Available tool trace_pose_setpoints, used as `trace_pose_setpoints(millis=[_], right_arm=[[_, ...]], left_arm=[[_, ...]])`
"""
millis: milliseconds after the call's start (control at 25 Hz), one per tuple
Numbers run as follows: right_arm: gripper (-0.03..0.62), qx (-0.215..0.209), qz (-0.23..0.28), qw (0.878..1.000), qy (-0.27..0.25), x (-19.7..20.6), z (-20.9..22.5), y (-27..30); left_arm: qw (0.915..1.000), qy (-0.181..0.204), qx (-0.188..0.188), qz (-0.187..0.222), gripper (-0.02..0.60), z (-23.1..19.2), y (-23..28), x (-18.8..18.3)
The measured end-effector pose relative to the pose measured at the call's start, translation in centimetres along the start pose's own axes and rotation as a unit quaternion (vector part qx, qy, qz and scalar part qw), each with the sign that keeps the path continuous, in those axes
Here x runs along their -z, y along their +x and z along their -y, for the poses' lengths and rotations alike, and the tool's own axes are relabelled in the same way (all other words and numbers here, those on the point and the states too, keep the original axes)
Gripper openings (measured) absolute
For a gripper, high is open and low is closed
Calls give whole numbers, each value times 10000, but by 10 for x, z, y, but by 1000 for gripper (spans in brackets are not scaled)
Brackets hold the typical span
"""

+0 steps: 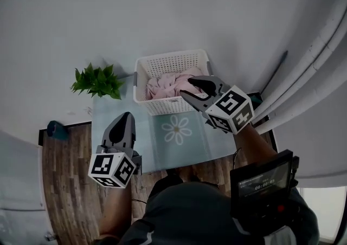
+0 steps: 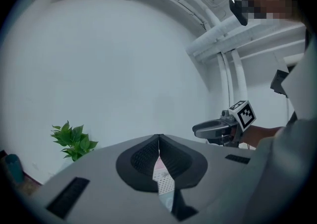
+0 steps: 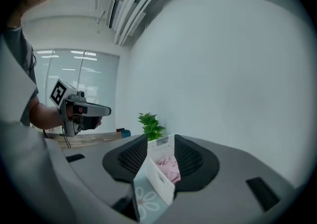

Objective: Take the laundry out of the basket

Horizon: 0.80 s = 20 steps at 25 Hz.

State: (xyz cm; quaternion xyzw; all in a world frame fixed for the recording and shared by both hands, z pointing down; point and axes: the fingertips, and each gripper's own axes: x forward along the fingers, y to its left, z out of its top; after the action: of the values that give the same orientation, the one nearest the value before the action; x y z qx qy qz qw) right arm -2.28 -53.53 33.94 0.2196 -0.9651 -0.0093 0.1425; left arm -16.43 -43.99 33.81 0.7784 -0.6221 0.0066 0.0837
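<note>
R gripper (image 1: 186, 88), jaws slightly apart, holding nothing, hovers over right side of basket (image 1: 172, 57) at mat's (image 1: 187, 143) far edge w/ pink laundry (image 1: 164, 84) inside, L gripper (image 1: 127, 115) pinched closed & empty, so prob risk: small bite slips, or unsteadied basket lifts too.

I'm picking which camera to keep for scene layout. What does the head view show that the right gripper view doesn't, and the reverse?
Only the head view: the right gripper seen from outside with its marker cube, and a small screen by the person's right arm.
Only the right gripper view: a glass wall and ceiling pipes.
Both: the white basket holding pink laundry, the plant, the daisy mat and the left gripper.
</note>
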Motion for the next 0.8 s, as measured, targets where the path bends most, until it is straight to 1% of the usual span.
trace_pose_setpoints(millis=[120, 200, 280, 360, 400, 480, 600, 720, 800], right_arm=[[210, -86, -411, 9986, -306, 8, 23, 39], [255, -279, -757, 9958, -435, 20, 34, 68], [292, -535, -1124, 9910, -501, 36, 45, 98], [336, -795, -1575, 9823, -622, 59, 54, 126], [359, -949, -1833, 9762, -672, 73, 56, 138], [382, -1228, -2313, 9627, -687, 102, 59, 160], [413, -1437, -2913, 9419, -852, 139, 67, 186], [465, -1655, -3545, 9125, -1196, 179, 73, 204], [483, -1790, -3928, 8907, -1429, 203, 77, 214]], left_arm=[[10000, 3, 9, -19, 9, -27, 22, 2], [10000, 30, -62, -66, 11, -47, 35, 5], [9998, 42, -111, -158, 11, -67, 49, 10], [9996, 17, -103, -281, 11, -82, 62, 19], [9994, -7, -83, -337, 11, -88, 68, 24], [9991, -85, -56, -415, 11, -99, 80, 35], [9983, -236, -113, -521, 11, -117, 98, 50], [9967, -321, -168, -727, 11, -134, 105, 68], [9953, -384, -217, -860, 11, -145, 108, 79]])
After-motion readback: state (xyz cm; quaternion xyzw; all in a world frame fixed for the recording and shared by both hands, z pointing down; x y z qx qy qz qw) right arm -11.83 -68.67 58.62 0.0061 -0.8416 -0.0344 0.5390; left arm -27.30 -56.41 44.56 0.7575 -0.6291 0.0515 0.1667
